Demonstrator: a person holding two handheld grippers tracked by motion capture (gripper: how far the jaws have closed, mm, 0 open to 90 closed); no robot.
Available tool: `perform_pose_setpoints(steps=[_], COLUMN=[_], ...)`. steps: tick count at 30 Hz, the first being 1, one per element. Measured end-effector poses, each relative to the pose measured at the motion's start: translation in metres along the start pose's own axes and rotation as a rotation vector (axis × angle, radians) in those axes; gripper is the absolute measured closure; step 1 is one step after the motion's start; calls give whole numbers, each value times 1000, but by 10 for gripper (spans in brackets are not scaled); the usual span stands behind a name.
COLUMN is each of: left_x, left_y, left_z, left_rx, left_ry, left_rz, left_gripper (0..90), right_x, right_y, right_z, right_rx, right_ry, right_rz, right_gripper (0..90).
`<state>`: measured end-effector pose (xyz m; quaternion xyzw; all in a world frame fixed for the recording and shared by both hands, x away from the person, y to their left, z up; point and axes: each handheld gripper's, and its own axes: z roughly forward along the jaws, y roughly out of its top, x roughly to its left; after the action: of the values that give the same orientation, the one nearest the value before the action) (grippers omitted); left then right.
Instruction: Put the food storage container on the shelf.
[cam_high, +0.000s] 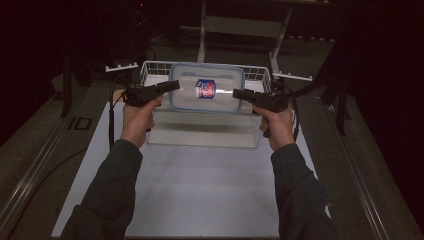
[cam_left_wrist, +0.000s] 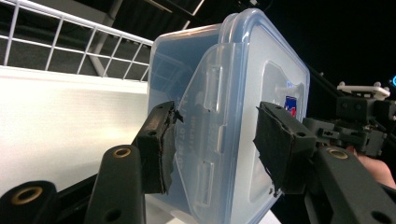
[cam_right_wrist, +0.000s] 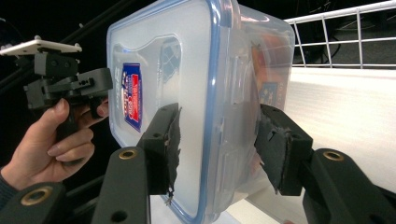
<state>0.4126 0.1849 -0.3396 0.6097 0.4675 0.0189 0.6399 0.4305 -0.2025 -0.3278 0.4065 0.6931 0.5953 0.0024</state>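
Observation:
A clear plastic container (cam_high: 222, 100) with a blue-rimmed lid and a red and blue label (cam_high: 205, 89) hangs in the air above the white table (cam_high: 200, 190). It is tilted, with the lid toward me. My left gripper (cam_high: 175, 86) is shut on its left end and my right gripper (cam_high: 236, 93) on its right end. In the left gripper view the pads (cam_left_wrist: 156, 149) press the latch side of the container (cam_left_wrist: 233, 93). In the right gripper view the jaws clamp the opposite side of the container (cam_right_wrist: 196, 70), with the left gripper (cam_right_wrist: 70, 84) and its hand beyond.
A white wire basket (cam_high: 150, 67) stands right behind and below the container, also seen as the basket (cam_left_wrist: 70, 37) and the basket (cam_right_wrist: 345, 28). The container's shadow falls on the surface beneath it. Metal rails (cam_high: 35, 165) run along both table sides. A metal frame (cam_high: 240, 25) stands at the back.

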Motion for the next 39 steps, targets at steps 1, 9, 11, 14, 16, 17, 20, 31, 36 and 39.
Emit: perform_pose_setpoints(steps=[1, 9, 11, 14, 16, 17, 20, 31, 36, 39], left_x=[1, -1, 0, -1, 0, 1, 2, -16, -23, -32], left_y=[0, 0, 1, 0, 0, 0, 1, -1, -8, -19], left_z=[1, 4, 6, 7, 8, 7, 10, -15, -24, -28], left_rx=[-4, -34, -45, -44, -46, -52, -40, -71, -36, 31], left_ry=[2, 44, 51, 66, 124, 135, 177, 221, 197, 172], left_rz=[-1, 11, 1, 10, 20, 27, 53, 194, 268, 350], left_gripper=[488, 484, 483, 473, 463, 483, 568, 709, 796, 822], right_x=[-1, -2, -3, -4, -4, -4, -7, 12, 27, 40], right_y=[0, 2, 1, 2, 0, 0, -1, 0, -2, -10], right_z=[0, 3, 4, 5, 8, 10, 12, 4, -7, -11], right_rx=[-1, -8, -15, -18, -2, 4, -60, -72, -60, -2], right_ry=[1, -16, -19, -29, -68, -79, -87, -195, -188, -178], right_rz=[2, 3, 11, 10, -25, -20, 34, -139, -247, -320], right_gripper=[504, 492, 489, 473, 490, 481, 506, 524, 568, 591])
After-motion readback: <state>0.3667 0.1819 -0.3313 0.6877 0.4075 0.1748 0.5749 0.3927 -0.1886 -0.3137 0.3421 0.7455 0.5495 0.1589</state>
